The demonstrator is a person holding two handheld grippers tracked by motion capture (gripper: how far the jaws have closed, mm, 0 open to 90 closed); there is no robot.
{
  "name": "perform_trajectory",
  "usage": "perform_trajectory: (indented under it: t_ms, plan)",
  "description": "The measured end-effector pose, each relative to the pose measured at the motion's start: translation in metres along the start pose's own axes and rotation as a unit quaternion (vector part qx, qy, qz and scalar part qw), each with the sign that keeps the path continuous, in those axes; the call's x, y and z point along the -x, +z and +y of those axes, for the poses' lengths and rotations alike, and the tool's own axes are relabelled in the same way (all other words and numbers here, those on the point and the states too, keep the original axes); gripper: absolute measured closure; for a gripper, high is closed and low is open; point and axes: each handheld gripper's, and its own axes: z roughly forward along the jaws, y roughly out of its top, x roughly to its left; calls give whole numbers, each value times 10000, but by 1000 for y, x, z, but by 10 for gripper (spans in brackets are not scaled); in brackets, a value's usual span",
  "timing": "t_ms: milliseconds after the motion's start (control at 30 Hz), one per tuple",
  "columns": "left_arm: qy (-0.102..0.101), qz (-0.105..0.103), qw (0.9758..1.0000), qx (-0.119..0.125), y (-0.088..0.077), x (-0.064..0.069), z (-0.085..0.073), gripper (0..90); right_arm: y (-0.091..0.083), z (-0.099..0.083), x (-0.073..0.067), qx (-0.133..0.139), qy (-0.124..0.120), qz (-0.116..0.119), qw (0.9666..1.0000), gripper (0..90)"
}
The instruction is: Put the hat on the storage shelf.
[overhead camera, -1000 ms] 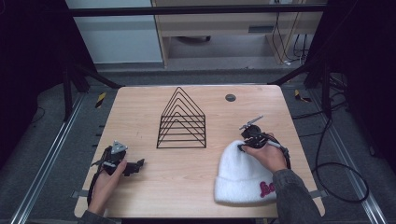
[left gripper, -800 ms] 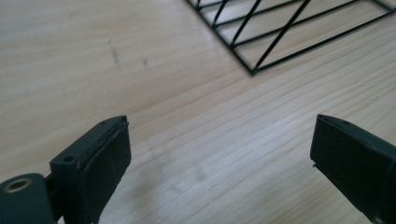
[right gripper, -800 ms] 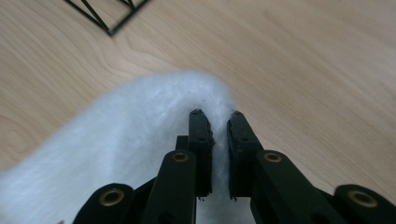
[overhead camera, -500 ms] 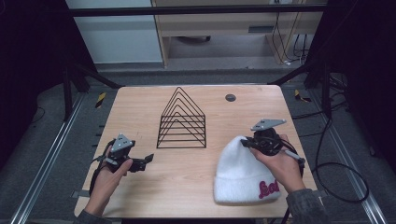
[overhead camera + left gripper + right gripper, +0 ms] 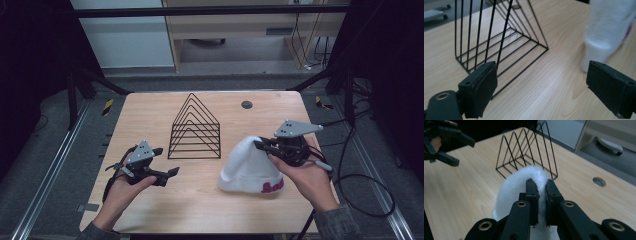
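Observation:
A white knit hat [image 5: 250,170] with pink lettering hangs from its crown, its brim still on the table at the right. My right gripper [image 5: 258,145] is shut on the crown, and in the right gripper view its jaws [image 5: 539,182] pinch the white fabric [image 5: 511,192]. A black wire rack [image 5: 195,131] of triangular frames stands mid-table. My left gripper [image 5: 167,161] hovers open left of the rack's front; its jaws have just been closing slightly with nothing between them. In the left gripper view it [image 5: 541,75] faces the rack [image 5: 503,37] and the hat [image 5: 606,27].
A round cable hole [image 5: 246,104] sits in the wooden table [image 5: 150,115] behind the hat. Bare wood lies between the two hands. Cables trail over the floor at the right, and a shelf unit stands beyond the table's far edge.
Both hands have risen. The right gripper has pulled the hat's crown up, so the hat stands taller. The left gripper has moved right, toward the rack and hat.

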Motion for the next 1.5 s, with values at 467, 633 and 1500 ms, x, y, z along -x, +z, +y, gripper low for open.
perform_trajectory:
  t_ms: [467,633,1500]
  plan:
    - [697,-174,9974,38,13,3,73,129,-14,91,12,648,-370,12,9972,838]
    - [687,-329,9971,-27,22,-3,95,131,-17,118,16,822,-472,25,9955,838]
    - [562,-639,9963,74,39,-21,113,181,0,179,0,1093,-719,240,9911,837]
